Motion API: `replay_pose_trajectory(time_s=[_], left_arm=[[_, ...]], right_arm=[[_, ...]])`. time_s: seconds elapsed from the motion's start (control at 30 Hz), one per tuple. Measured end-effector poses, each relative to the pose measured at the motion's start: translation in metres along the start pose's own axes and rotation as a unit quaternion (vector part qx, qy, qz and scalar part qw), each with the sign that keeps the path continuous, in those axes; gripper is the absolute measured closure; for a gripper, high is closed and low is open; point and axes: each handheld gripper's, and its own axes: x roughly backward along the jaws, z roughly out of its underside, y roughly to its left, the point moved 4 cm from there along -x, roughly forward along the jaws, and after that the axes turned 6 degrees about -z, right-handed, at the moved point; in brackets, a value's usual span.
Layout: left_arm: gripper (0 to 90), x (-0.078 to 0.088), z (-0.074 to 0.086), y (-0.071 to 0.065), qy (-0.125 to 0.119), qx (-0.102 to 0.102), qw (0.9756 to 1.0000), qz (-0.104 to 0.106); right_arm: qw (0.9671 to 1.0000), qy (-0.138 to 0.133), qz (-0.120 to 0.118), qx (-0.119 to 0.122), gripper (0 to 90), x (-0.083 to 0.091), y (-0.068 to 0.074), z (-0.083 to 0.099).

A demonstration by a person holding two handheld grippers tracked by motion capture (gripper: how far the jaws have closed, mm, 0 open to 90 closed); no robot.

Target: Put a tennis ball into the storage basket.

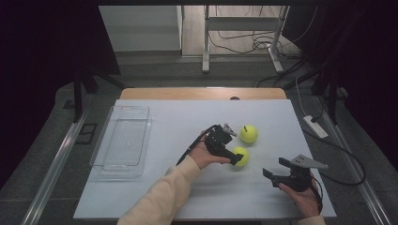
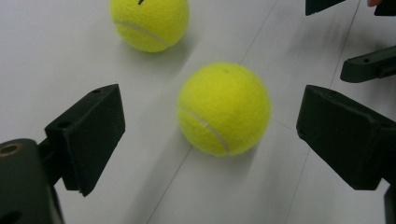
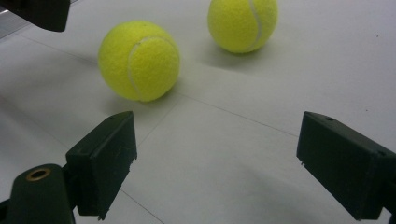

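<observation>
Two yellow tennis balls lie on the white table (image 1: 187, 117). The nearer ball (image 1: 241, 157) (image 2: 224, 108) (image 3: 139, 60) sits in the gap of my left gripper (image 1: 231, 151) (image 2: 212, 116). That gripper is open, and neither jaw touches the ball. The farther ball (image 1: 248, 134) (image 2: 149, 21) (image 3: 243, 23) rests just beyond it, apart from both grippers. My right gripper (image 1: 276, 168) (image 3: 217, 140) is open over bare table at the front right, pointing toward the nearer ball with nothing between its fingers.
A clear plastic tray (image 1: 123, 140) stands at the table's left side with nothing in it. A wooden strip (image 1: 202, 93) runs along the far edge. Cables and a power strip (image 1: 315, 126) lie on the floor to the right.
</observation>
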Motion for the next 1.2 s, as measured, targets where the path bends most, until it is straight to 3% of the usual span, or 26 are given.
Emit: replay_pose_trajectory(time_s=[0.77, 1.2], left_arm=[[9.1, -0.031, -0.008, -0.004, 0.024, 0.010, 0.9995, 0.020], [9.1, -0.047, -0.007, -0.007, 0.040, 0.011, 0.9989, 0.022]], right_arm=[[1.0000, 0.002, 0.001, 0.002, 11.9, -0.001, 0.000, 0.000], [1.0000, 0.004, 0.001, 0.002, 11.9, -0.002, -0.001, 0.001]])
